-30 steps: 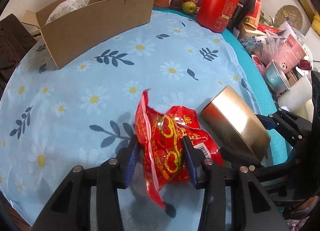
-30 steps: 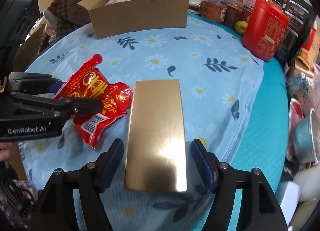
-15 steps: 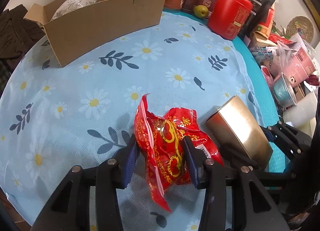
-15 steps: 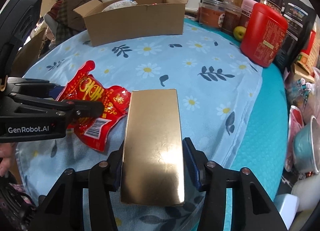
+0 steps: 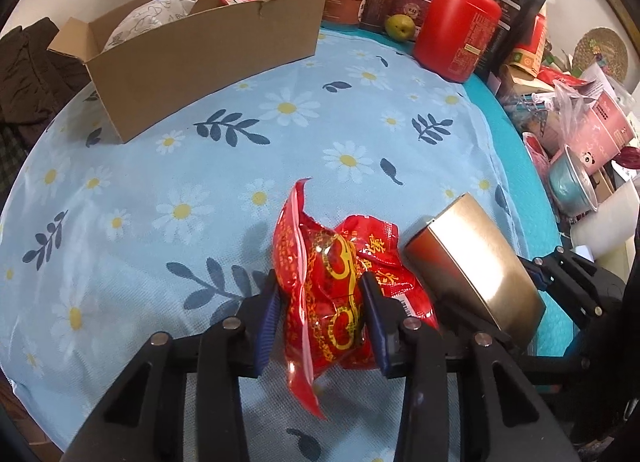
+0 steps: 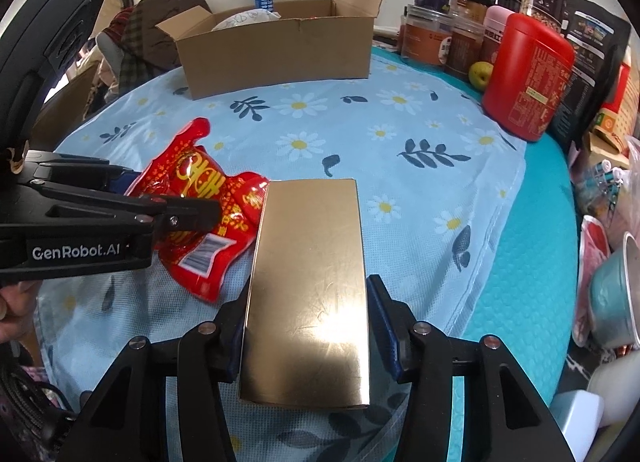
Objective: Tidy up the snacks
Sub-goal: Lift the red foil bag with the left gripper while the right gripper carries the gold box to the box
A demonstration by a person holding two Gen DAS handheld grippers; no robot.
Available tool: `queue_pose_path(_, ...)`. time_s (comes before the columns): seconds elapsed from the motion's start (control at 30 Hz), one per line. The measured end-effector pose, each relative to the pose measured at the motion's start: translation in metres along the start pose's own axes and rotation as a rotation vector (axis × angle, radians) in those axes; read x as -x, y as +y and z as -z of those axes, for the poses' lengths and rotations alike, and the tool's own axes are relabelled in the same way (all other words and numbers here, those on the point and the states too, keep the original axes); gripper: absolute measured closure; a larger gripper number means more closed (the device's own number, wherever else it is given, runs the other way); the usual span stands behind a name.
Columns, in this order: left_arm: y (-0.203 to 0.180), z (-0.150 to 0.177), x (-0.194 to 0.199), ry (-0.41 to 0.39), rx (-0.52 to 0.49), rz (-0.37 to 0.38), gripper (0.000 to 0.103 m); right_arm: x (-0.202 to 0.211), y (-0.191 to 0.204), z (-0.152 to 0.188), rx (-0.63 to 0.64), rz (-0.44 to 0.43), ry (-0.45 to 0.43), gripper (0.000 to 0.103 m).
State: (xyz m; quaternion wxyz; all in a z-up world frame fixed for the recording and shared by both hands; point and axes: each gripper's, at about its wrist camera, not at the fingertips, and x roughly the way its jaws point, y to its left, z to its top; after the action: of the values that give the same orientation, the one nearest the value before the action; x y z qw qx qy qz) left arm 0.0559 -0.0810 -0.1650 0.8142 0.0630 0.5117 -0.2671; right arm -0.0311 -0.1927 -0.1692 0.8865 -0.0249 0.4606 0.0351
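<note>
Pads of the right gripper (image 6: 306, 322) press both long sides of the gold box (image 6: 308, 286), near its close end. Its jaws have just been closing, and the box now sits clamped between them, lying flat on the daisy-print tablecloth (image 5: 200, 166) with its length running away from the camera. A grip on the narrow width probably suits a rigid box best, since the flat sides give the pads something firm to bear on.

Just to its left, the left gripper (image 5: 320, 310) pinches the red snack packet (image 5: 332, 294) across its middle; these jaws too have just been closing, and the soft foil bunches and stands up on edge between the pads. The packet touches the box's near corner in the left wrist view. Both tools slope steeply down toward the cloth, side by side, and a hand (image 6: 12, 302) shows at the left gripper's grip.

Farther off, well apart from both items, stands the open cardboard box (image 5: 208, 50), already holding a white bag (image 5: 152, 16) and likely the destination. Beyond it a red canister (image 6: 528, 82) and jars line the table's far edge.
</note>
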Motion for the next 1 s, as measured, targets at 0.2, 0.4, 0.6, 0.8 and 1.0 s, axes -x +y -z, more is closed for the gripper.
queue_pose_path(0.2, -0.002, 0.002, 0.003, 0.01, -0.019, 0.007, 0.065, 0.001, -0.003, -0.004, -0.021, -0.015, -0.002, 0.06)
queue_pose_path(0.4, 0.006, 0.001, 0.012, -0.002, 0.027, 0.04, 0.068, 0.006, -0.01, -0.007, -0.076, -0.05, -0.013, 0.06)
queue_pose_path(0.6, 0.007, 0.003, 0.02, -0.02, 0.031, 0.048, 0.068, 0.012, -0.007, -0.012, -0.075, -0.06, -0.031, 0.06)
queue_pose_path(0.8, 0.017, 0.004, 0.035, -0.074, 0.054, 0.044, 0.068, 0.02, -0.009, -0.015, -0.091, -0.065, -0.045, 0.06)
queue_pose_path(1.0, 0.024, -0.001, 0.049, -0.133, 0.083, 0.056, 0.068, 0.029, -0.009, -0.026, -0.08, -0.061, -0.078, 0.06)
